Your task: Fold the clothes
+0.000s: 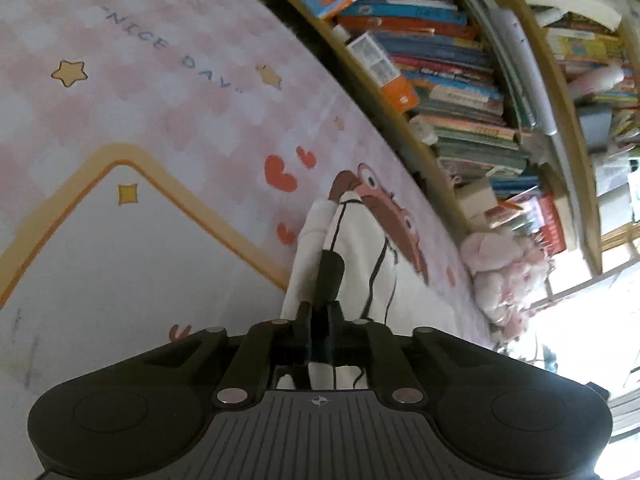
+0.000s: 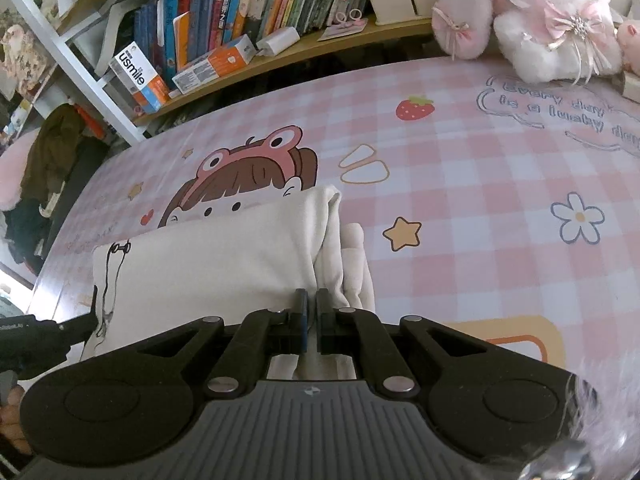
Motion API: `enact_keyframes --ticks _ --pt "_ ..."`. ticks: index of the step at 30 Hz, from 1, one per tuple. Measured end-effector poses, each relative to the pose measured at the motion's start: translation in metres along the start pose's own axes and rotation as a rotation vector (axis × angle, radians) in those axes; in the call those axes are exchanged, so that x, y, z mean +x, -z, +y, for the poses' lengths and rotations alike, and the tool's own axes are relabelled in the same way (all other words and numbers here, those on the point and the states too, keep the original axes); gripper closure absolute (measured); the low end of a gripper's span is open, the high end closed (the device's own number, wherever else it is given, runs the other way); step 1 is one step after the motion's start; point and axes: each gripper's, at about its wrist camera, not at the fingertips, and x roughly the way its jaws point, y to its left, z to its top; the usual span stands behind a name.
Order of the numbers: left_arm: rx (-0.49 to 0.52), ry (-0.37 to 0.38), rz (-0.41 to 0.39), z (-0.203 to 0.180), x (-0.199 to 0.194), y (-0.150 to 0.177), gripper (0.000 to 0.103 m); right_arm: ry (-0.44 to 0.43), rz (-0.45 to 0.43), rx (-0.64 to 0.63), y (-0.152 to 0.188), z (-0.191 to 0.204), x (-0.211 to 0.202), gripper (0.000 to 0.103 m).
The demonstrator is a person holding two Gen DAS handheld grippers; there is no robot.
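Bookshelf (image 2: 224, 92) holding upright books (image 2: 256, 4), usmile box (image 2: 138, 76); both grippers, left (image 1: 319, 312) and right (image 2: 311, 300), pinching cream garment (image 2: 208, 256) edges.

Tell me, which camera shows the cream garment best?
The right wrist view: the cream garment lies spread across the pink checked tablecloth, its folded edge and black drawing visible. The left wrist view catches only a narrow, foreshortened strip of it beyond the fingers.

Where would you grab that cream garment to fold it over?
Take the cream garment by its near edge, one corner each side, coming from the front. It lies flat and folded on the table, so that edge is the easiest part to pinch.
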Motion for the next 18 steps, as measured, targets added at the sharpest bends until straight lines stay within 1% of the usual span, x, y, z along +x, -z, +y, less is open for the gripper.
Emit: enact_keyframes --ticks 2,3,4,7,8,12,13,14,15,16,17,18 --pt "0.022 -0.016 -0.007 -0.002 -0.006 0.000 0.077 -0.007 -0.004 0.008 0.000 -0.001 0.000 0.100" --pt "0.037 -0.028 -0.015 -0.002 -0.009 0.000 0.066 -0.013 -0.006 0.009 0.001 -0.002 0.000 0.100" --pt "0.053 -0.039 -0.022 -0.003 -0.013 0.000 0.062 -0.018 -0.009 0.013 0.001 -0.003 0.000 0.100" --pt "0.065 -0.024 -0.034 -0.005 -0.017 0.003 0.060 -0.036 -0.023 0.039 0.003 -0.007 -0.004 0.100" --pt "0.067 -0.021 -0.035 -0.006 -0.018 0.004 0.060 -0.042 -0.028 0.049 0.004 -0.007 -0.006 0.097" --pt "0.081 -0.052 -0.030 -0.009 -0.011 0.004 0.060 -0.057 -0.036 0.051 0.008 -0.003 -0.017 0.088" --pt "0.086 -0.057 -0.027 -0.010 -0.009 0.005 0.060 -0.059 -0.034 0.047 0.009 -0.001 -0.019 0.083" --pt "0.091 -0.061 -0.025 -0.011 -0.007 0.005 0.061 -0.056 -0.024 0.037 0.010 0.000 -0.019 0.082" --pt "0.098 -0.068 -0.022 -0.011 -0.005 0.006 0.063 -0.049 -0.015 0.031 0.010 0.001 -0.018 0.083" --pt "0.105 -0.087 -0.019 -0.012 -0.003 0.006 0.063 -0.042 -0.005 0.024 0.011 0.003 -0.017 0.088" --pt "0.113 -0.107 -0.015 -0.013 0.000 0.007 0.063 -0.040 -0.001 0.010 0.011 0.004 -0.015 0.100" --pt "0.118 -0.130 -0.011 -0.014 0.002 0.007 0.064 -0.042 -0.006 -0.006 0.011 0.007 -0.017 0.100"
